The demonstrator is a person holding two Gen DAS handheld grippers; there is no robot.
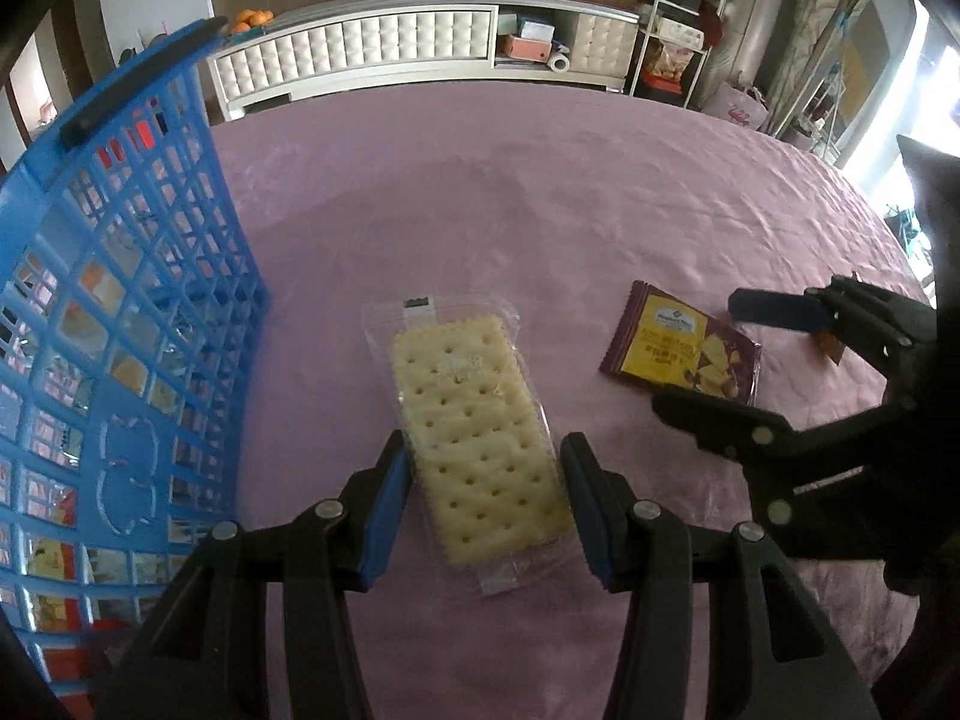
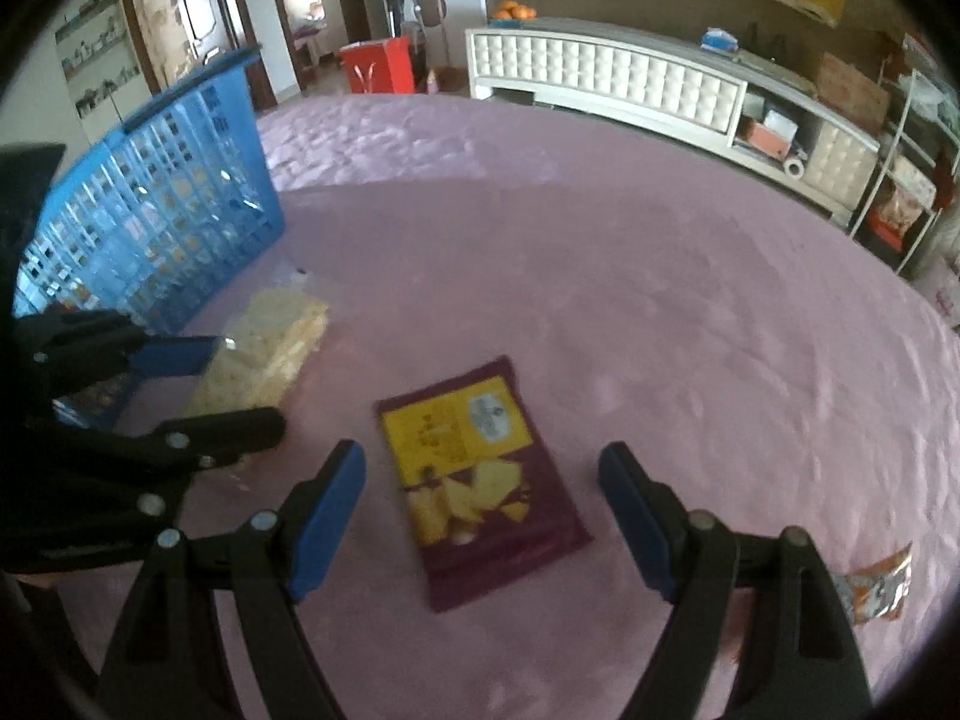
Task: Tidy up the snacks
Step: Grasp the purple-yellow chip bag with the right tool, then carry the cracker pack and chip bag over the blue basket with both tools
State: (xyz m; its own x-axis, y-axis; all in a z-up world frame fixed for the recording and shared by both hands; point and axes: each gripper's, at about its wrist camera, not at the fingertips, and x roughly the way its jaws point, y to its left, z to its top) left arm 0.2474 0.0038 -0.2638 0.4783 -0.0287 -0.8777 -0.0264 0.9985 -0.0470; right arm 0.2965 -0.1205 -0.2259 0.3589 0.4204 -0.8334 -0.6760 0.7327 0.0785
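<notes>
A clear-wrapped cracker pack (image 1: 477, 450) lies on the pink tablecloth (image 1: 540, 210). My left gripper (image 1: 486, 456) is open with a finger on each side of the pack's near half. A maroon and yellow snack packet (image 1: 684, 351) lies to its right. My right gripper (image 2: 480, 468) is open and straddles that packet (image 2: 474, 474); it also shows in the left wrist view (image 1: 696, 354). The left gripper (image 2: 249, 381) shows at the cracker pack (image 2: 270, 354) in the right wrist view. A blue lattice basket (image 1: 120, 312) stands at the left and holds several snacks.
An orange and silver wrapper (image 2: 876, 588) lies at the right, near my right gripper. A white padded sideboard (image 1: 384, 48) stands beyond the table's far edge. The basket wall (image 2: 162, 222) is close to the left of the cracker pack.
</notes>
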